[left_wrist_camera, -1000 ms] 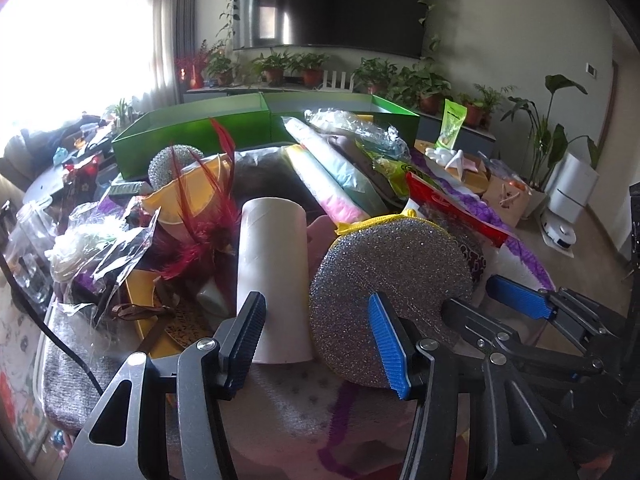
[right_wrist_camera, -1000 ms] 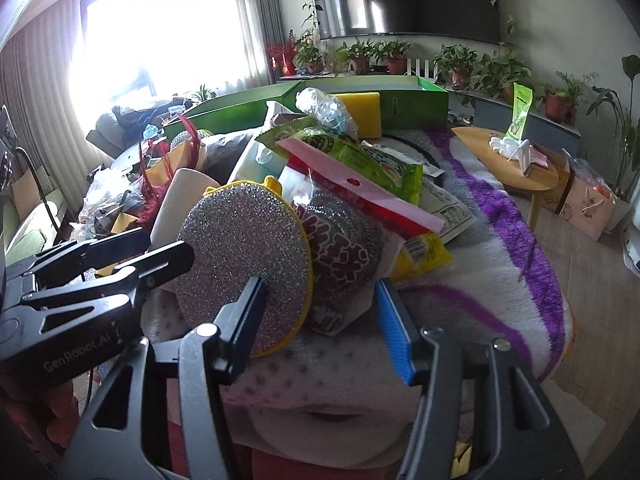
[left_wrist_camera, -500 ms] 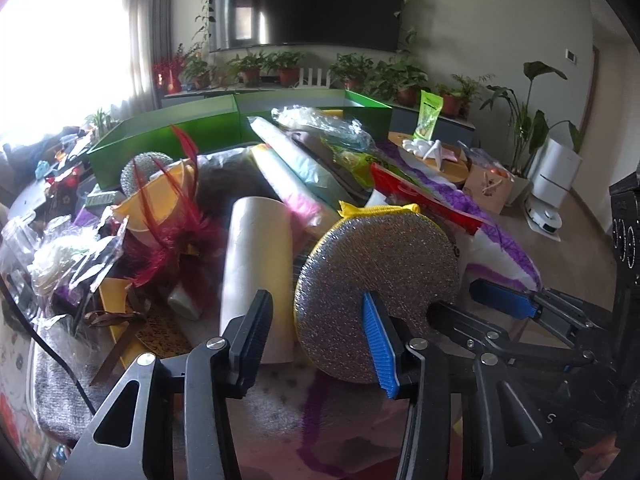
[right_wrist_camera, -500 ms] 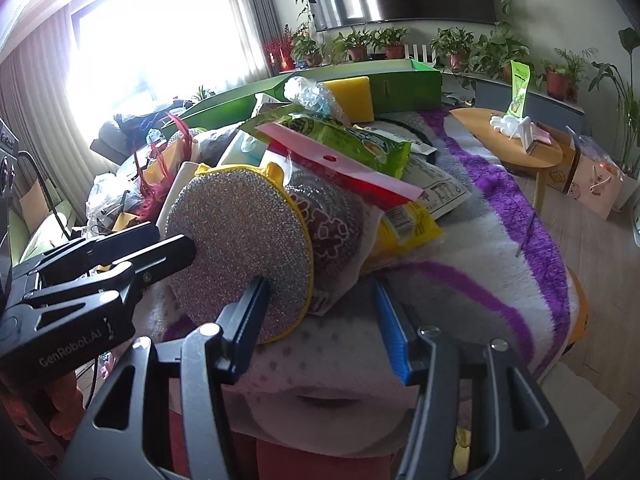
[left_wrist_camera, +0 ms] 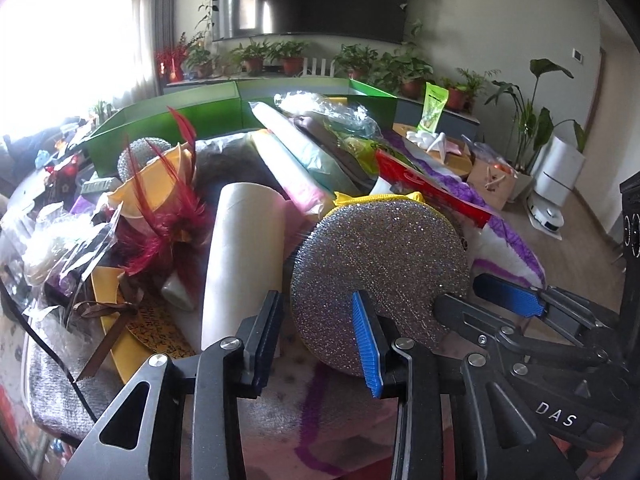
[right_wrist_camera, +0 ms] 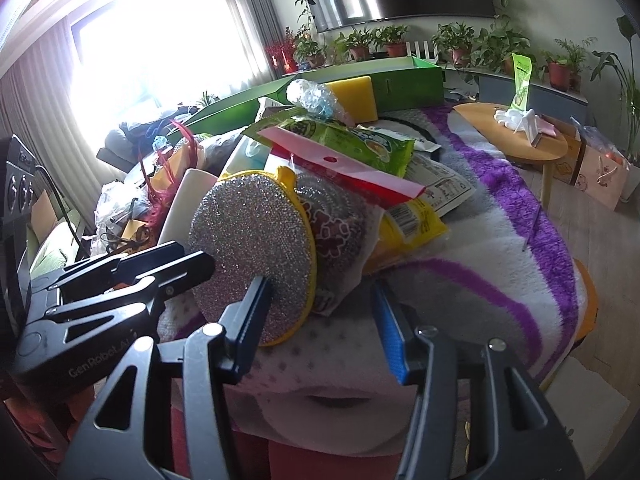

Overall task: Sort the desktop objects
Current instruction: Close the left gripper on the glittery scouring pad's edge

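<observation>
Left tool [left_wrist_camera: 320, 328] jaws closing, narrower than a second ago, round glitter scrub pad [left_wrist_camera: 380, 276] at the worktop's near edge not yet pinched; right tool [right_wrist_camera: 324, 320] stays apart, empty; grasp apparently imminent.

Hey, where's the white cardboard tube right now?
In the left wrist view the white cardboard tube lies left of centre, between the red feathers and the round silver scouring pad.
</observation>
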Available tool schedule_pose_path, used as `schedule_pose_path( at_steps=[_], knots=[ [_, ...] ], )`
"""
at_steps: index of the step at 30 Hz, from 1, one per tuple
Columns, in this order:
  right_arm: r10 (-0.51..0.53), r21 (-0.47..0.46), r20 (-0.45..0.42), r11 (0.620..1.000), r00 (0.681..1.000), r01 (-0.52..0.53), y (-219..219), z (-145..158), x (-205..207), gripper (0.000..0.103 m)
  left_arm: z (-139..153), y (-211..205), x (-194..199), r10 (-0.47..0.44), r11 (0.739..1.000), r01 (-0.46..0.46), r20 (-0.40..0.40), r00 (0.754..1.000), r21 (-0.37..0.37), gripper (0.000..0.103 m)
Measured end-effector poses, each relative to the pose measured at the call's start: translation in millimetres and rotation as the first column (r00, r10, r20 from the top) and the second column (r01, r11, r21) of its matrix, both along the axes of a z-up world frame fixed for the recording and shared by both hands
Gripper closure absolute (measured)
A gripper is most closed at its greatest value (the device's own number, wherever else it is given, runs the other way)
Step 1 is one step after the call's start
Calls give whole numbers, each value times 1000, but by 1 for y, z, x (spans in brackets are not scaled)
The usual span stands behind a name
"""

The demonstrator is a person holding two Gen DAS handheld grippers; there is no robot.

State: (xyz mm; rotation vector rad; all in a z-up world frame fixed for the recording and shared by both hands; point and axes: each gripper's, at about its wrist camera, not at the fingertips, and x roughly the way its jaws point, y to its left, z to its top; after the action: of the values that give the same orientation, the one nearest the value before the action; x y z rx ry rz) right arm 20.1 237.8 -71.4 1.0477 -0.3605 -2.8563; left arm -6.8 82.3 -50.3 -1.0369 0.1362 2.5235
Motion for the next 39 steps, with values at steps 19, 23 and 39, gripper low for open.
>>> schedule_pose_path(
  at_steps=[19,23,39],
  knots=[
    [61,-59,4,996,998,-61,3,-3,0,82,-5,-4,1,-19,1000,19,21,1000,17,66],
    [58,-26,3,998,998,-58,-2,-2,1,82,-5,-2,0,-14,1000,13,24,1000,16,66],
    [44,-57,15,997,999,-43,9,-5,0,81,-8,3,-3,-22,1000,22,29,999,17,59]
  ],
)
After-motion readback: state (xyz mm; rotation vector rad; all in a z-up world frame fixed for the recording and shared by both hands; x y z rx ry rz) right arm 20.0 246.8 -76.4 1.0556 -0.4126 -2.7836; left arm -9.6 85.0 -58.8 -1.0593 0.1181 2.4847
